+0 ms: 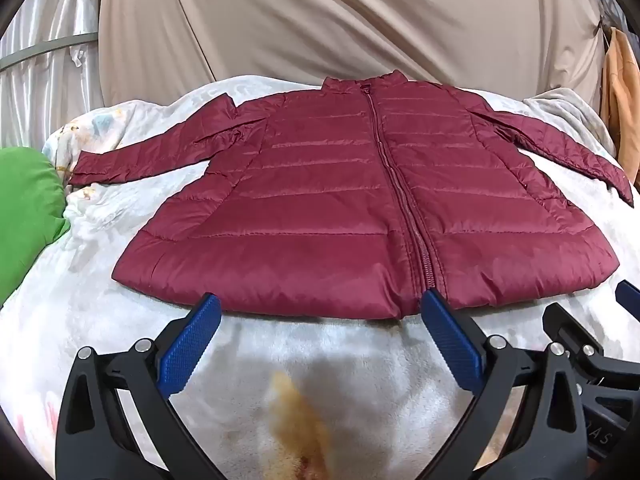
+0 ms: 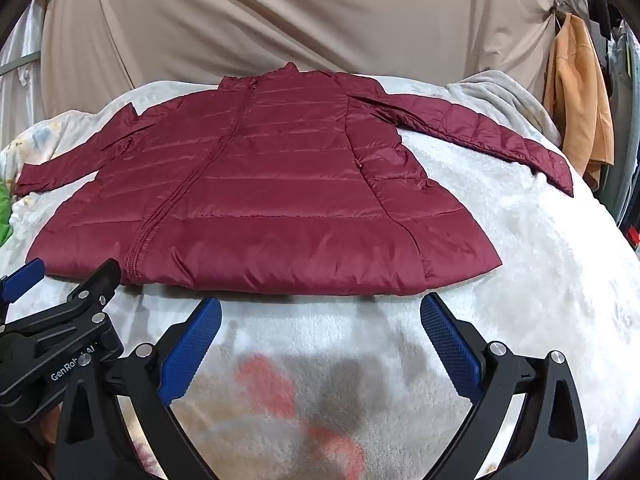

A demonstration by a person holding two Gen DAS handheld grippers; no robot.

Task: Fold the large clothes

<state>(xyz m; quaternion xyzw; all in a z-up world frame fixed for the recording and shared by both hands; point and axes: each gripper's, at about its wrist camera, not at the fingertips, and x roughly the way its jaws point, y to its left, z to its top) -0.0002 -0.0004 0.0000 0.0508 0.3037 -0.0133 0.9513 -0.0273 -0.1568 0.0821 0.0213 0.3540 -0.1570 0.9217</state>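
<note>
Two sleeves spread outward from a maroon quilted jacket (image 1: 360, 200) lying flat, front up and zipped, on a pale fleece blanket (image 1: 360, 360). Its hem faces both grippers. The left gripper (image 1: 320, 316) hovers just short of the hem near the zipper, fingers spread wide and holding nothing. The right gripper (image 2: 320, 316) sits beside it, equally wide and empty, before the hem's right half. A green cushion (image 1: 28, 216) lies left of the blanket; an orange garment (image 2: 580, 108), possibly a shirt, hangs far right. Bare blanket surrounds the jacket.
</note>
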